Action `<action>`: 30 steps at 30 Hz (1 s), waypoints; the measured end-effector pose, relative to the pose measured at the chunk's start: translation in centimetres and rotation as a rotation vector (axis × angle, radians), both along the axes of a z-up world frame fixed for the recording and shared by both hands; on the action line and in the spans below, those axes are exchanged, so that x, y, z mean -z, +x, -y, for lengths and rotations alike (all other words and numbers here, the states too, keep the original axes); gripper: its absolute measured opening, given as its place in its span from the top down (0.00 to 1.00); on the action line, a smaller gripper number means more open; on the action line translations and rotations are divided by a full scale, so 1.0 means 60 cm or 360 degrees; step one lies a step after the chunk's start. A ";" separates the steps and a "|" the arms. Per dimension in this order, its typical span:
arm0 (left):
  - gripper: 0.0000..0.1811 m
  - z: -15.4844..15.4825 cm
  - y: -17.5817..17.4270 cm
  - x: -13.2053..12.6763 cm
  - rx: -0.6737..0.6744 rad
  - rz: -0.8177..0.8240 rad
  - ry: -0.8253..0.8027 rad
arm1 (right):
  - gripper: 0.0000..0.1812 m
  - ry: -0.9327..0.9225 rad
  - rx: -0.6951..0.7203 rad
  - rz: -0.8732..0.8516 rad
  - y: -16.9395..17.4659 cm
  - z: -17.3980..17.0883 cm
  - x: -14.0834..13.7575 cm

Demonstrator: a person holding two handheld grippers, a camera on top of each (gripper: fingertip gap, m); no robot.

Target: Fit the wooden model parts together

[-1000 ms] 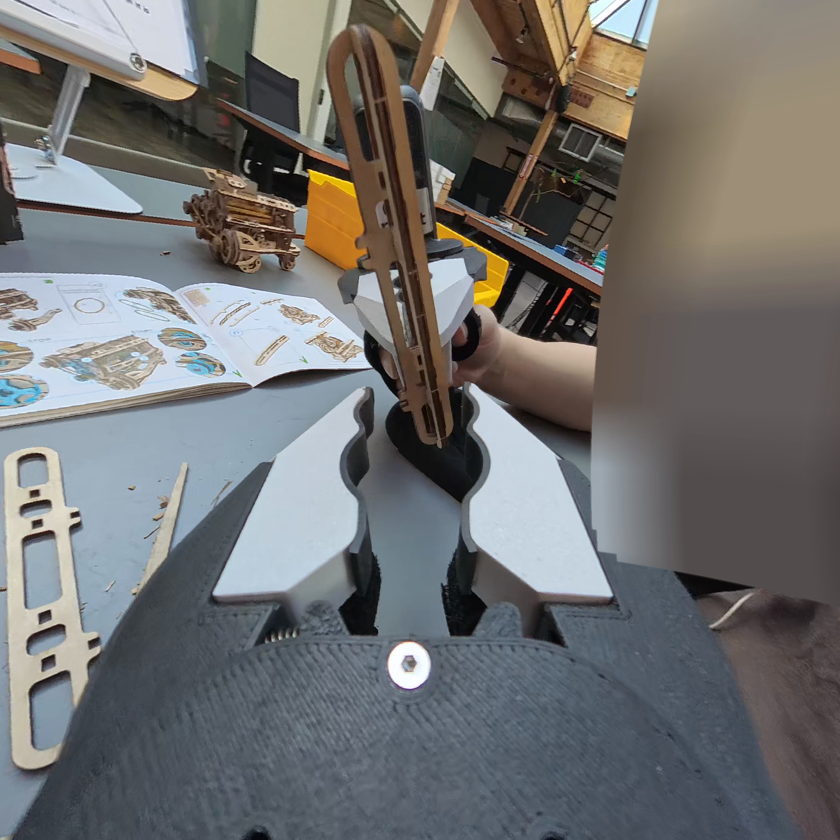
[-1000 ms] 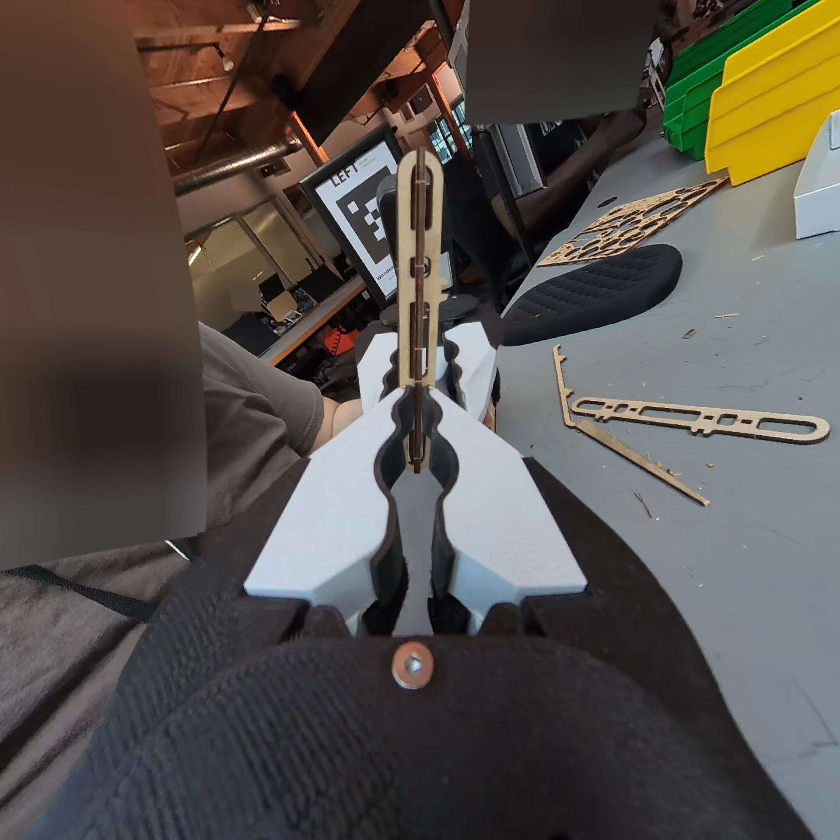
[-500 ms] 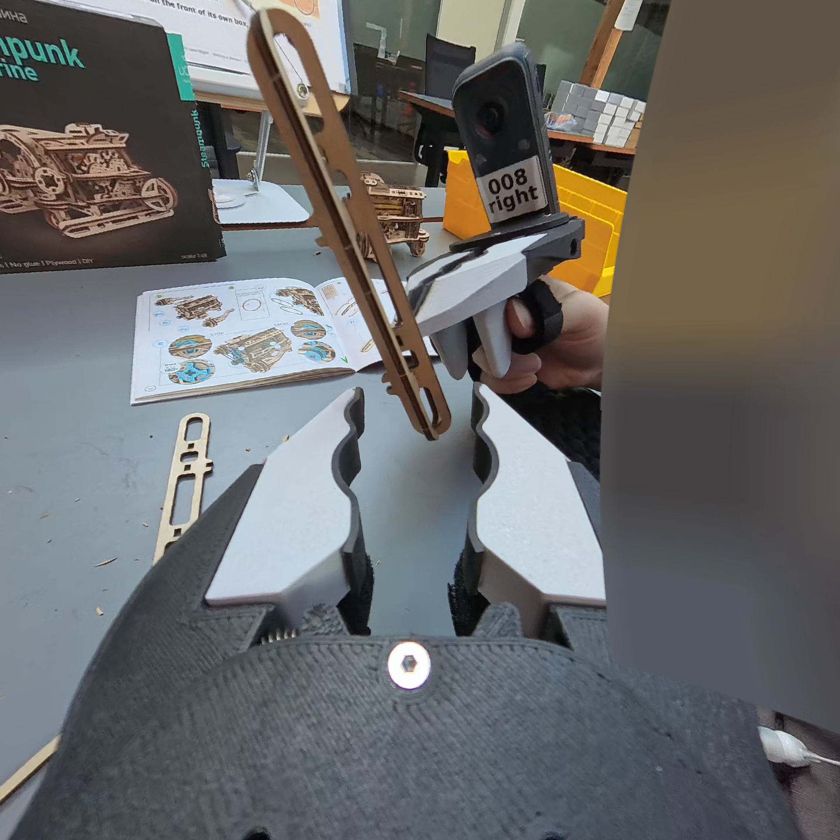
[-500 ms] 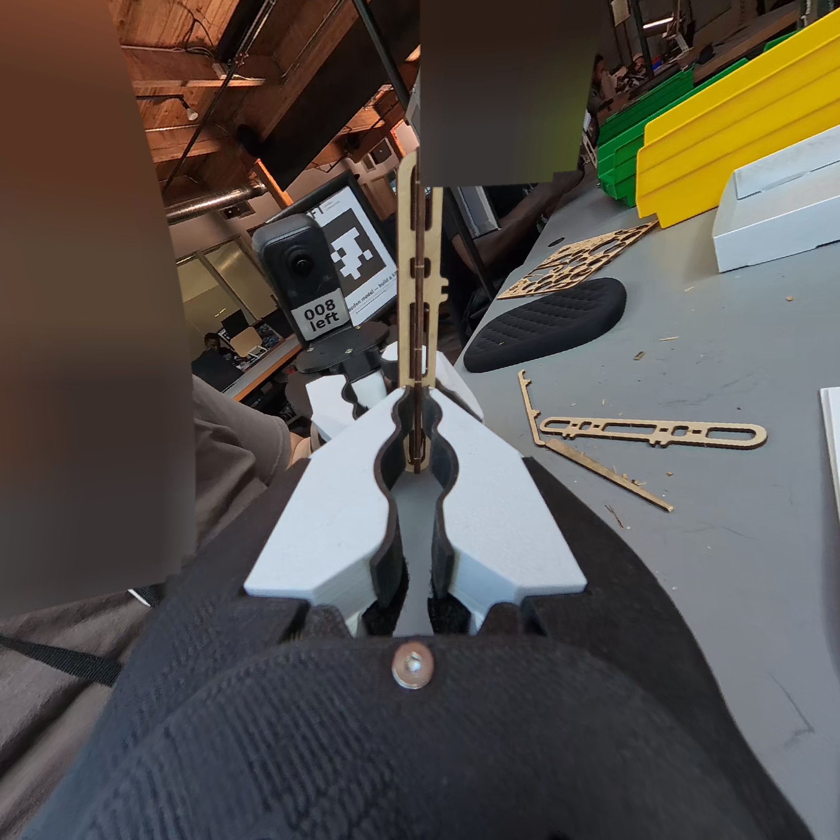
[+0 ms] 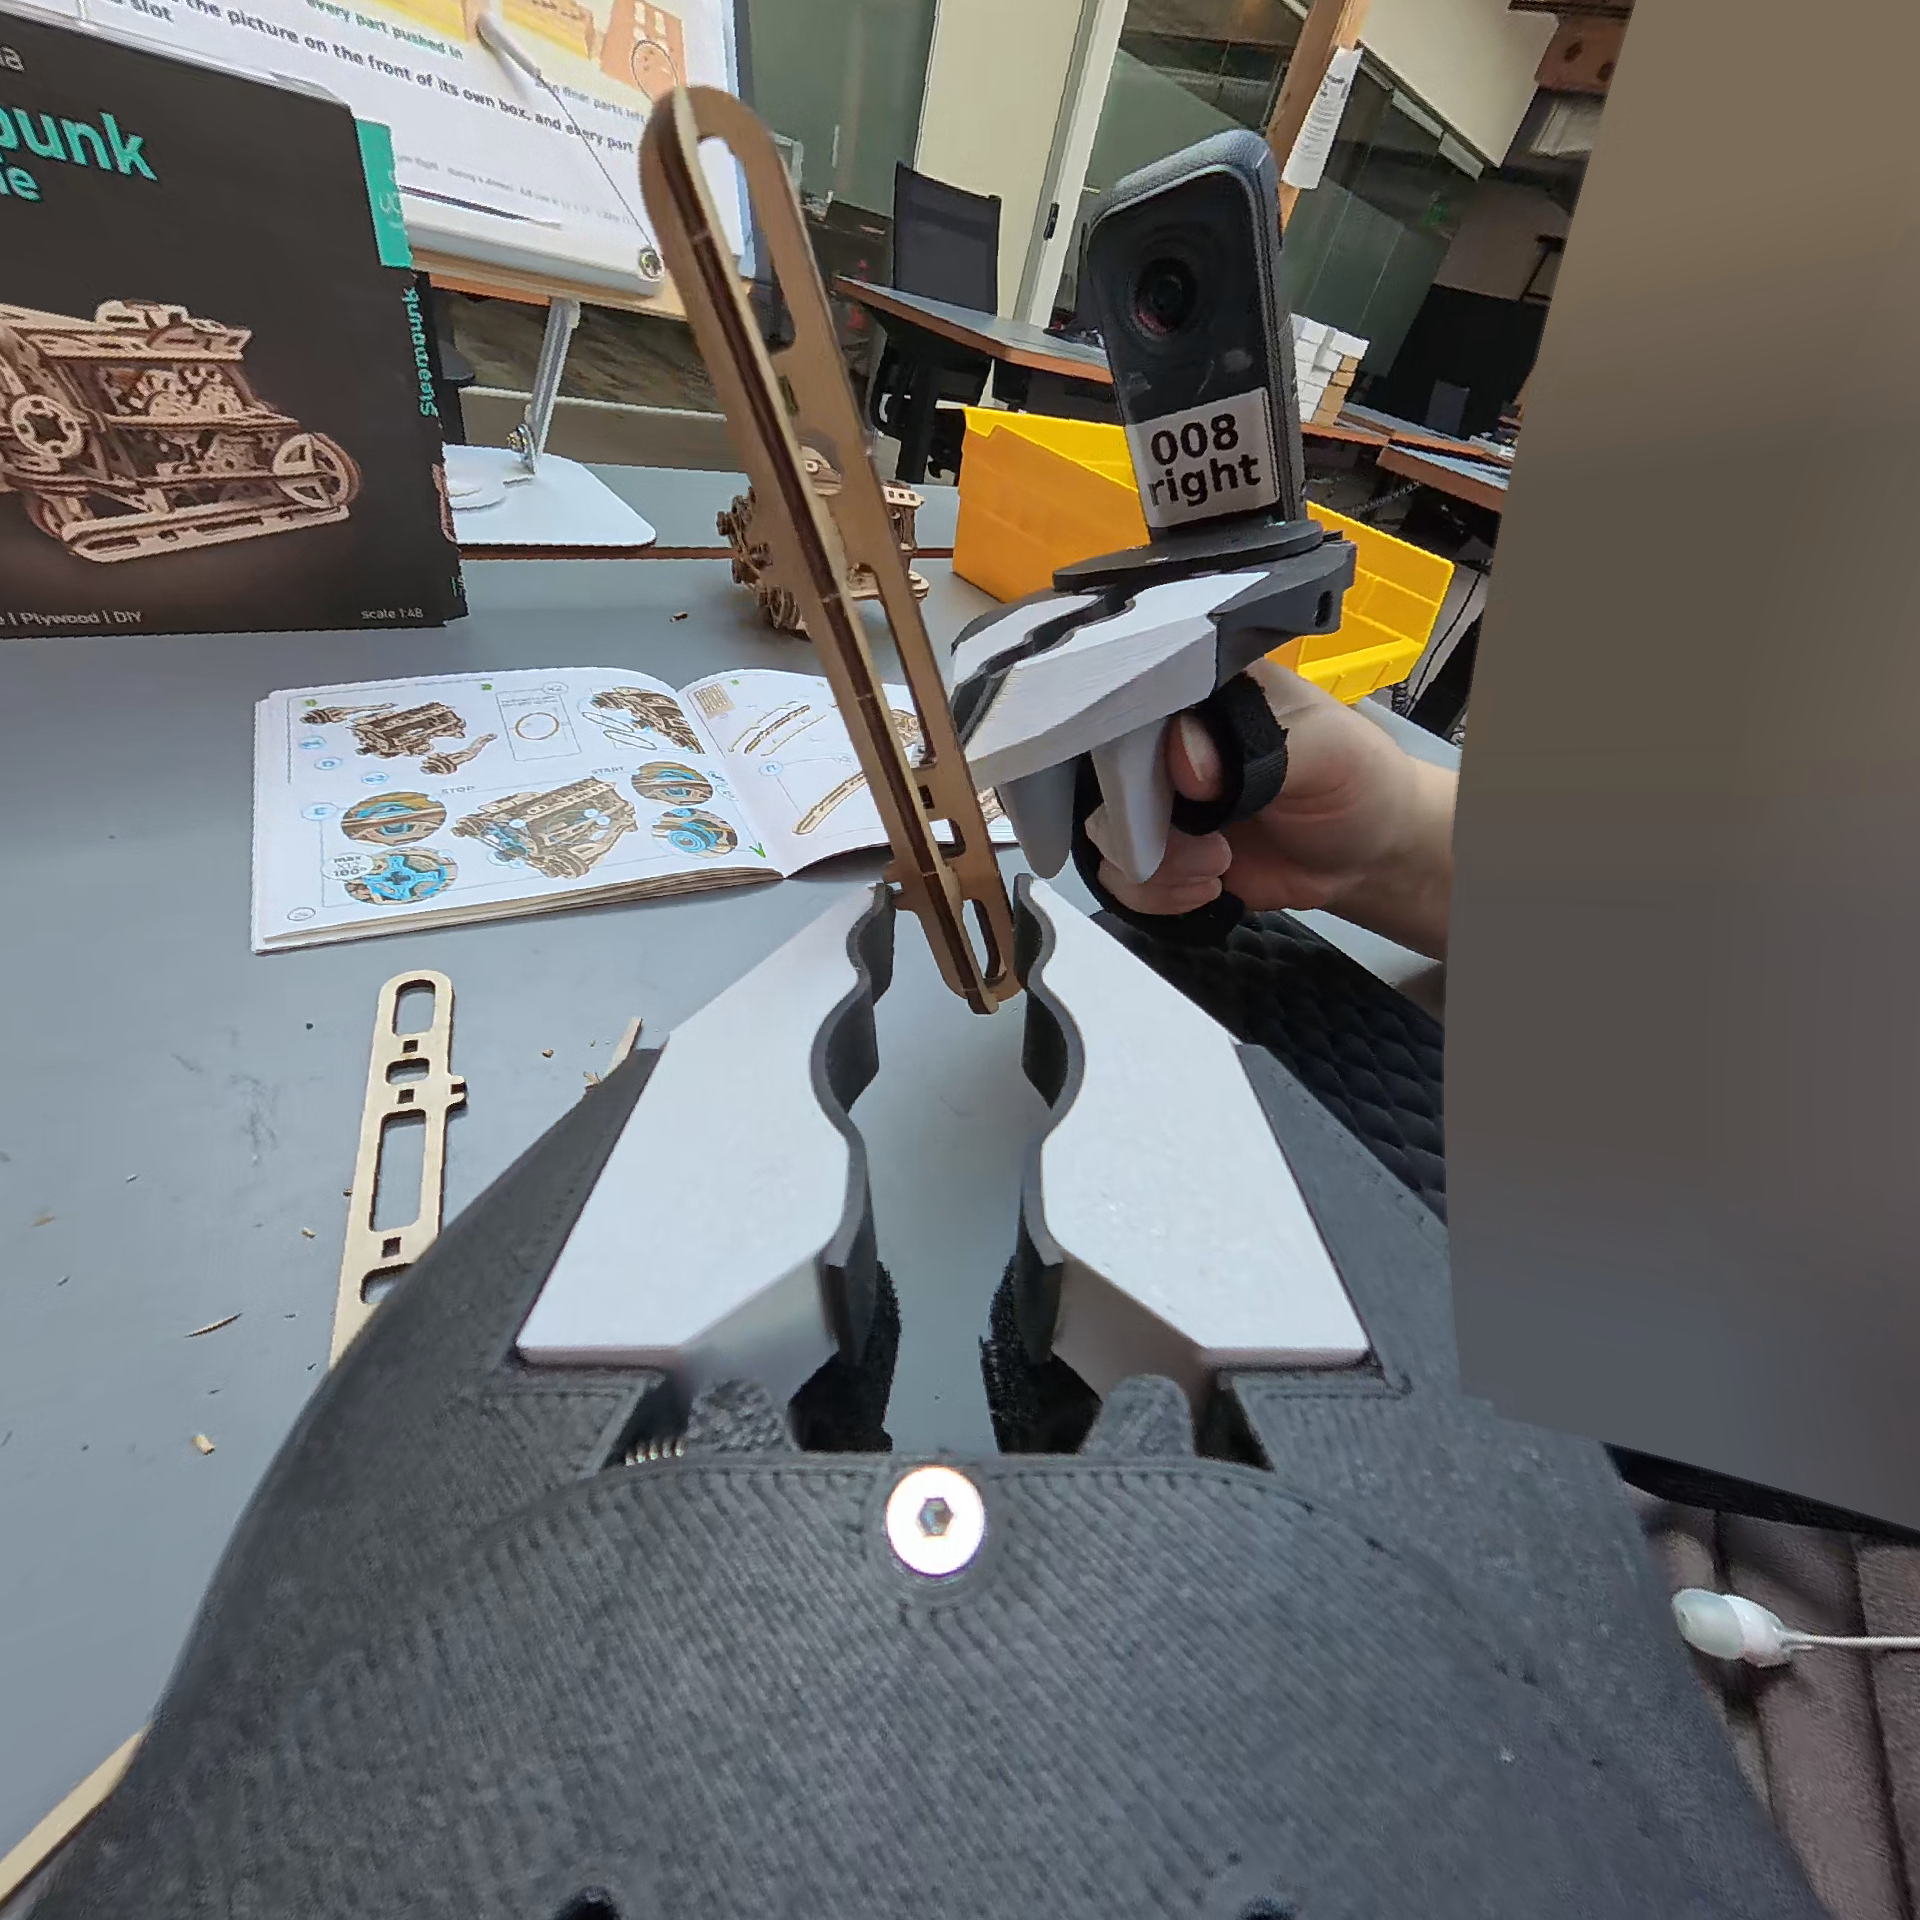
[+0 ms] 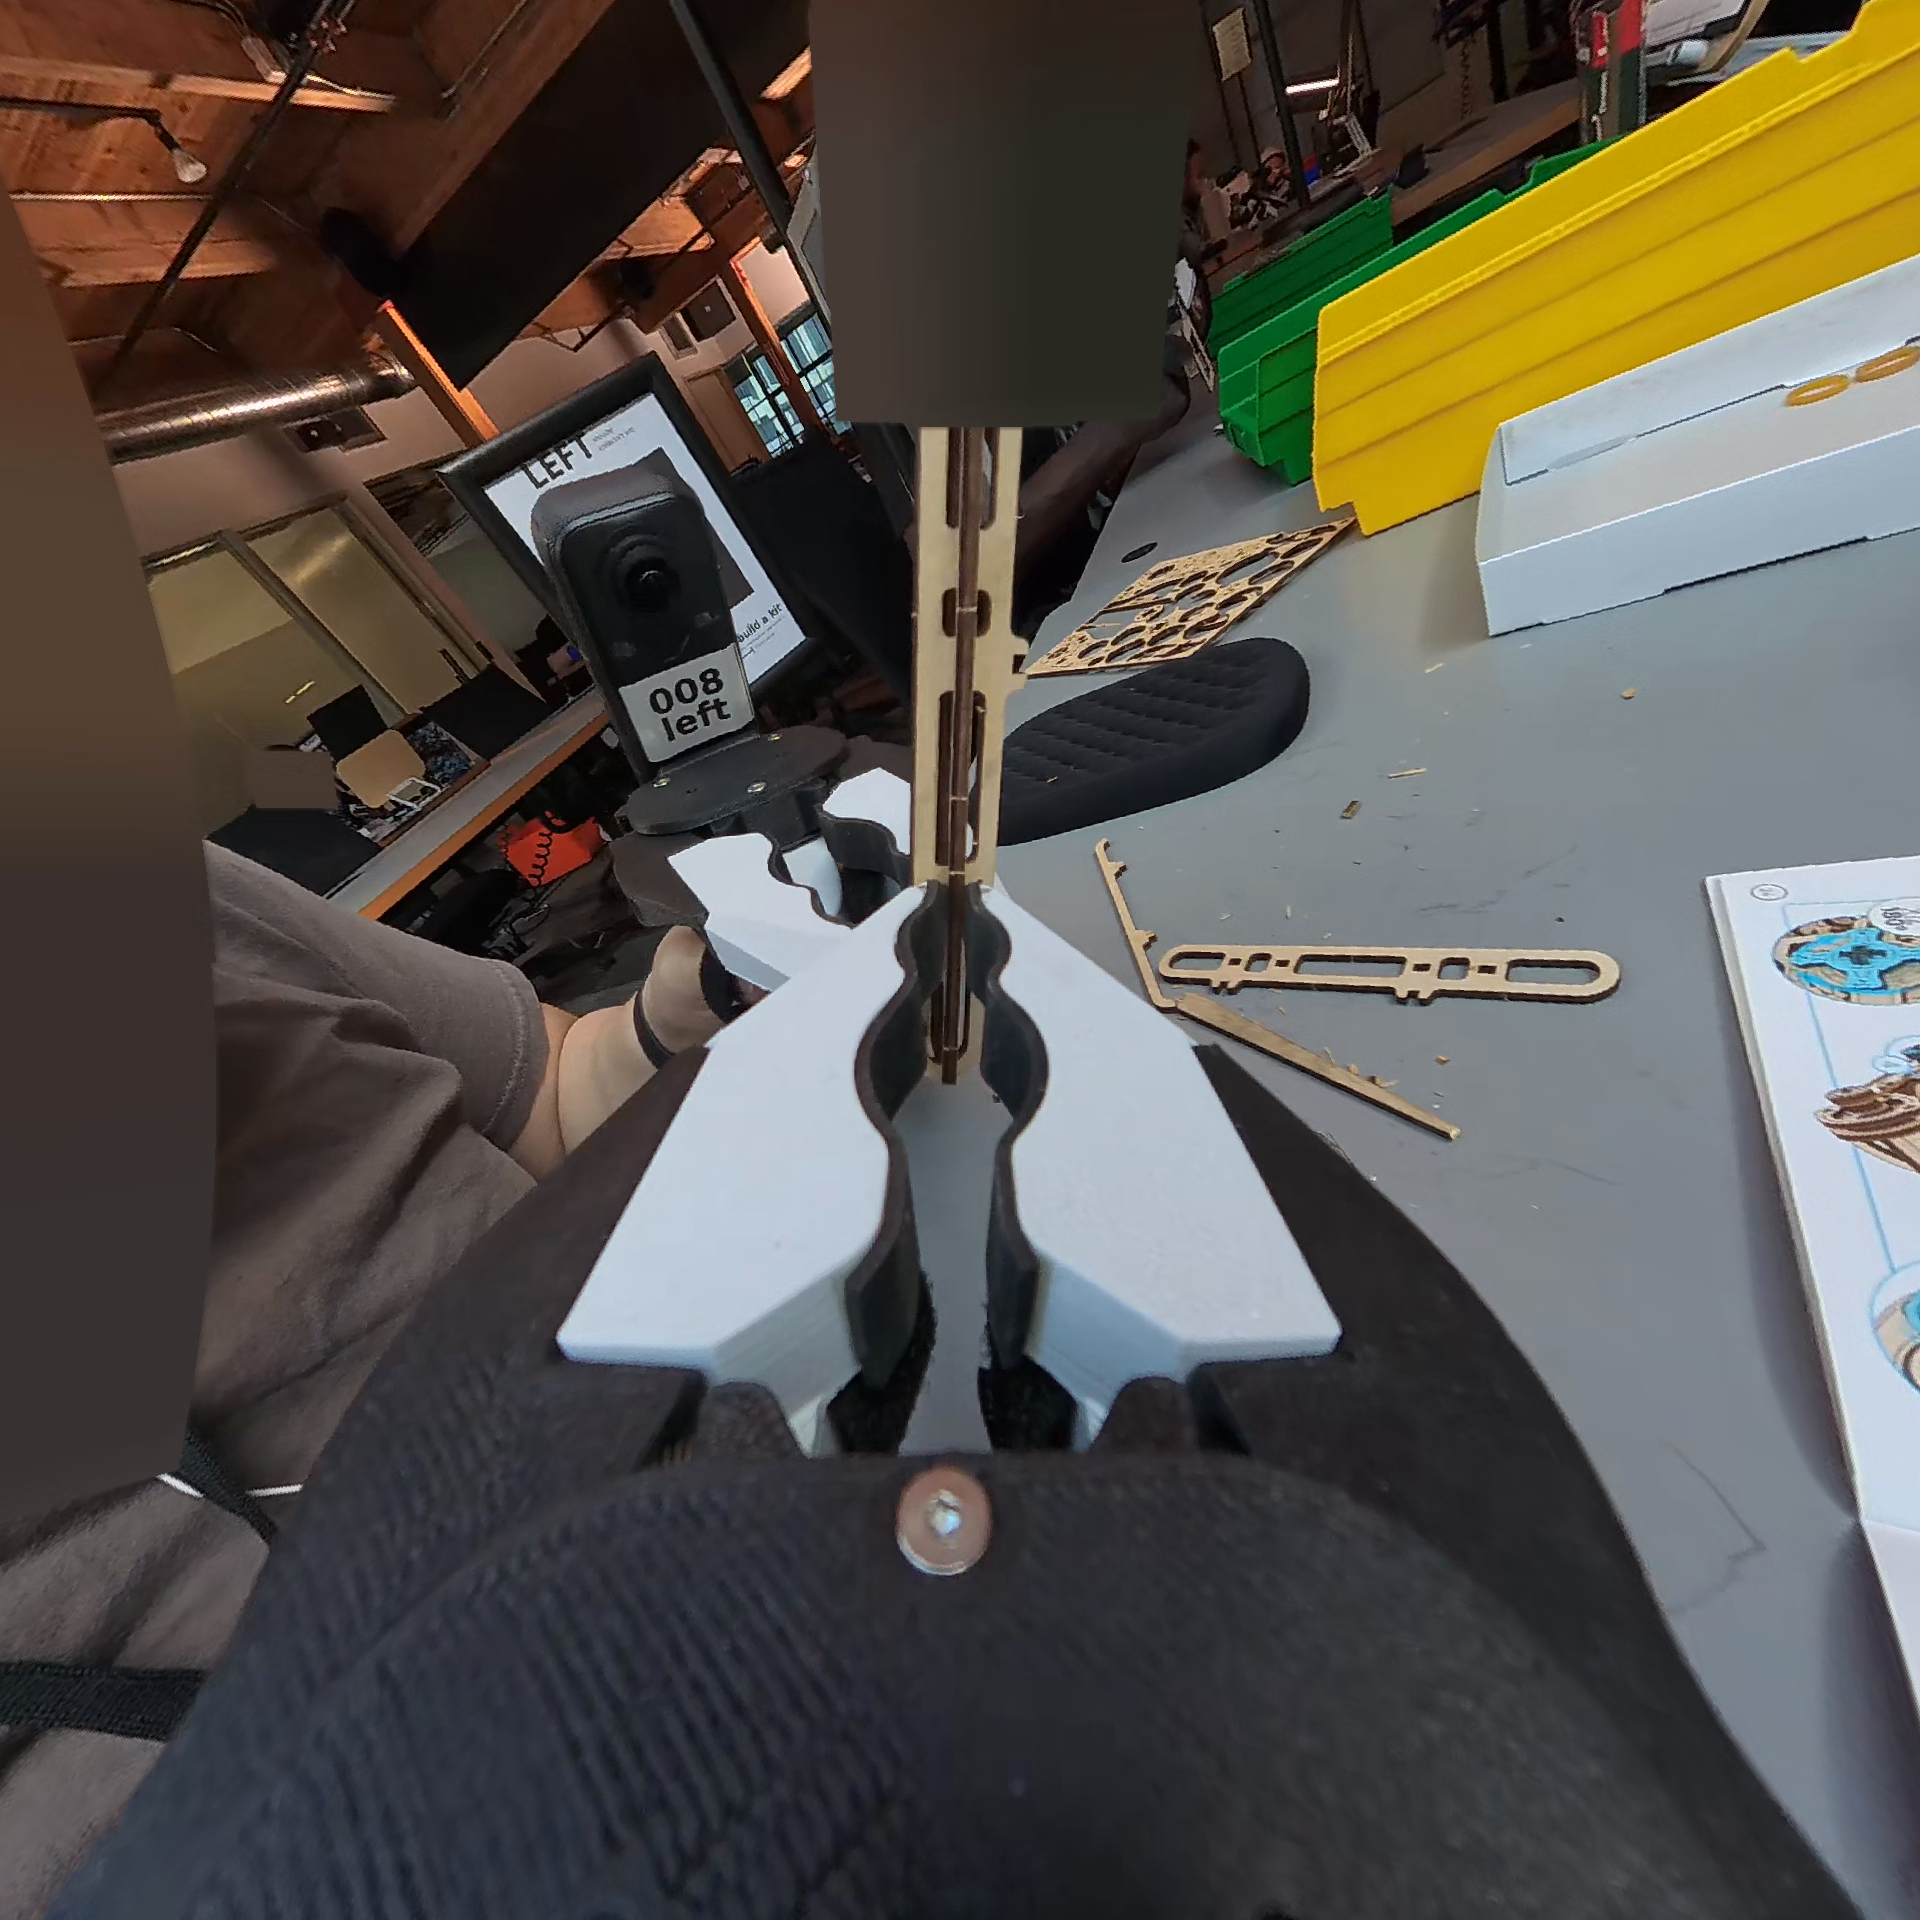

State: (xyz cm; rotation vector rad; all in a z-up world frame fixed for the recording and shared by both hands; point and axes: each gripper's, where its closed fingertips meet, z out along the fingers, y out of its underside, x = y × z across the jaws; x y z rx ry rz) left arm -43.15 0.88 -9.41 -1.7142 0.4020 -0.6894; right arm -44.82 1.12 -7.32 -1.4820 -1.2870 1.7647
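Grey bench (image 5: 156, 1091), instruction booklet (image 5: 499, 790) far left. Right tool (image 6: 951, 904) clenched on slotted wooden strip (image 6: 961, 665), upright. Left tool (image 5: 951, 914) spread apart, empty, strip's lower end between its tips.

The slotted wooden assembly (image 6: 951, 831) is clamped between the right gripper (image 6: 951, 914) fingers, standing up from them. Its lower end (image 5: 971, 956) is placed between the parted left gripper (image 5: 951, 925) fingers. A loose strip (image 5: 400, 1132) is laid left of the left gripper, a booklet (image 5: 540, 790) ahead.
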 end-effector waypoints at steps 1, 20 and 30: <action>0.89 0.001 0.000 0.000 0.0023 0.0011 0.0000 | 1.00 0.0013 -0.0001 0.0004 0.000 0.002 0.000; 0.80 0.036 -0.010 -0.027 0.0334 0.0319 0.0041 | 1.00 -0.0023 -0.0078 0.0023 -0.002 0.025 -0.006; 0.90 0.028 -0.018 -0.036 0.0374 0.0169 0.0128 | 1.00 0.0191 -0.0062 0.0051 -0.005 0.041 -0.002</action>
